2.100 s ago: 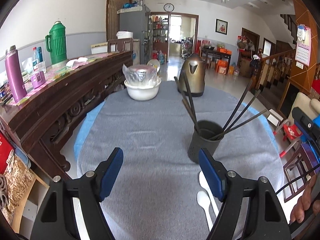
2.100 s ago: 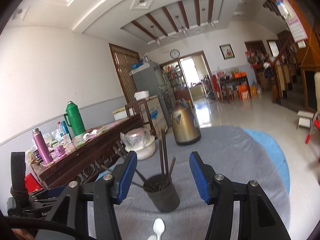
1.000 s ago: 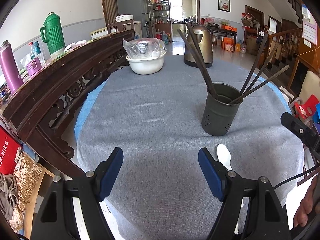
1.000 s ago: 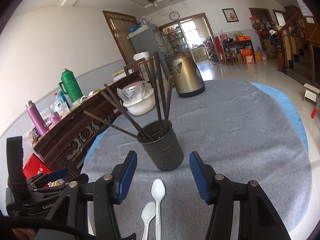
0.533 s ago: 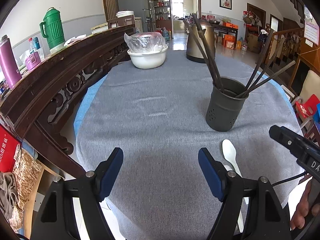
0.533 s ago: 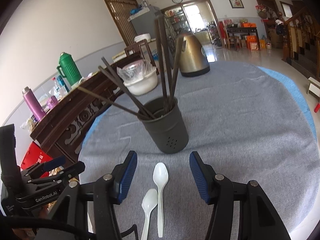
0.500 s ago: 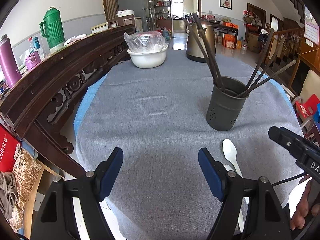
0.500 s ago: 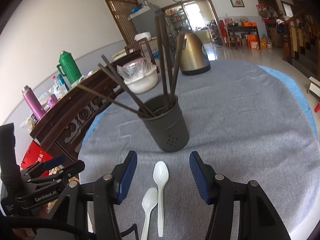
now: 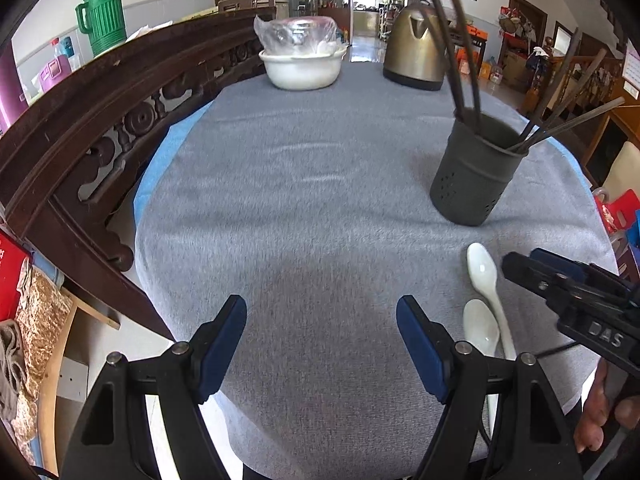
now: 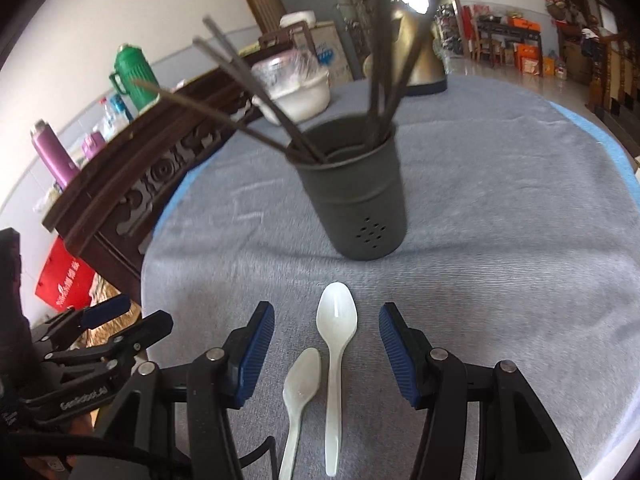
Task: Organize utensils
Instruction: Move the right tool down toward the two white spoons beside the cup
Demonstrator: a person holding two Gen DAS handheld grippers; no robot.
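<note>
Right tool (image 10: 327, 356) hangs released, jaws straddling two white spoons (image 10: 335, 324) at lower centre on the grey tabletop (image 10: 500, 220). Dark holder (image 10: 356, 196) stands just beyond. Left tool (image 9: 322, 346) is released, empty. Next, seemingly: clench on one spoon.

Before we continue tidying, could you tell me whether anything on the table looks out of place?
Yes: two white spoons lie loose on the grey tablecloth in front of the dark utensil holder, which holds only chopsticks. Nothing looks spilled or damaged.
</note>
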